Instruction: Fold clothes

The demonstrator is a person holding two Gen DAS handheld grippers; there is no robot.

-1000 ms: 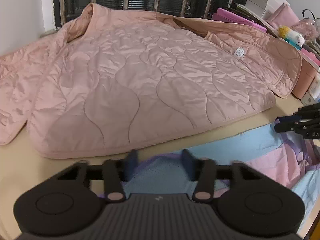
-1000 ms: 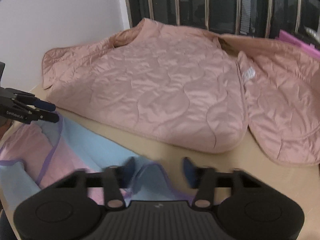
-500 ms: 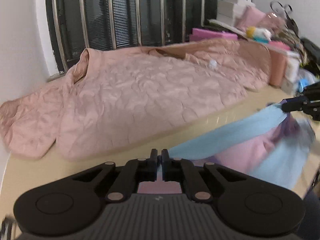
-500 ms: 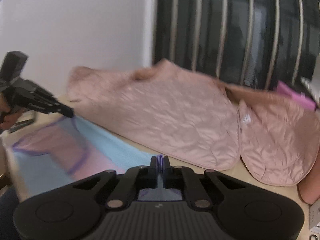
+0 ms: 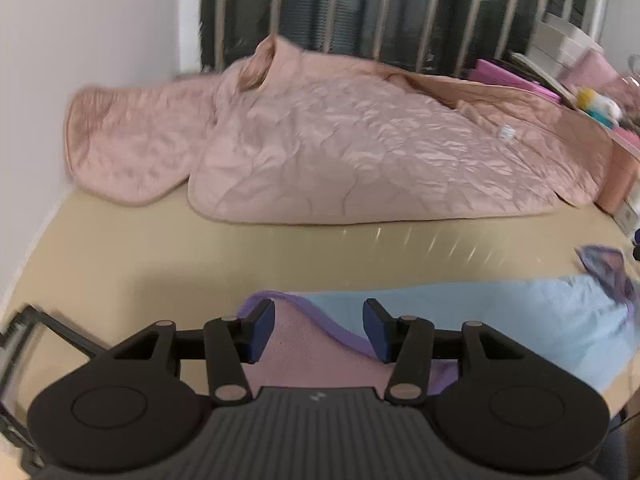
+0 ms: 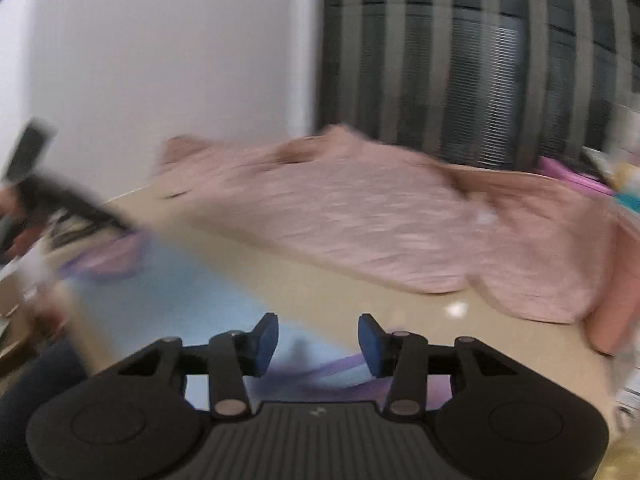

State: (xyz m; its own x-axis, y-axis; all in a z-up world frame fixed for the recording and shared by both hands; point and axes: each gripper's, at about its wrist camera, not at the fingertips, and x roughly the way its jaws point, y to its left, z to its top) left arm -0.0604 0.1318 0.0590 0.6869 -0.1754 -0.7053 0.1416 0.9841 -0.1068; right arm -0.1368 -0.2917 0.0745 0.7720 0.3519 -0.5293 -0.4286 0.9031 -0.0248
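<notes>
A lived-in room at home.
A quilted pink jacket [image 5: 360, 152] lay on the beige tabletop [image 5: 160, 256] below a barred window [image 5: 360, 4], beside stacked boxes [image 5: 568, 46] and a plush toy [image 5: 598, 106].

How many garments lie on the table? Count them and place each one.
2. The pink quilted jacket lies spread at the far side of the table, below the barred window. The blue and pink garment lies at the near edge, partly hidden by the grippers.
</notes>
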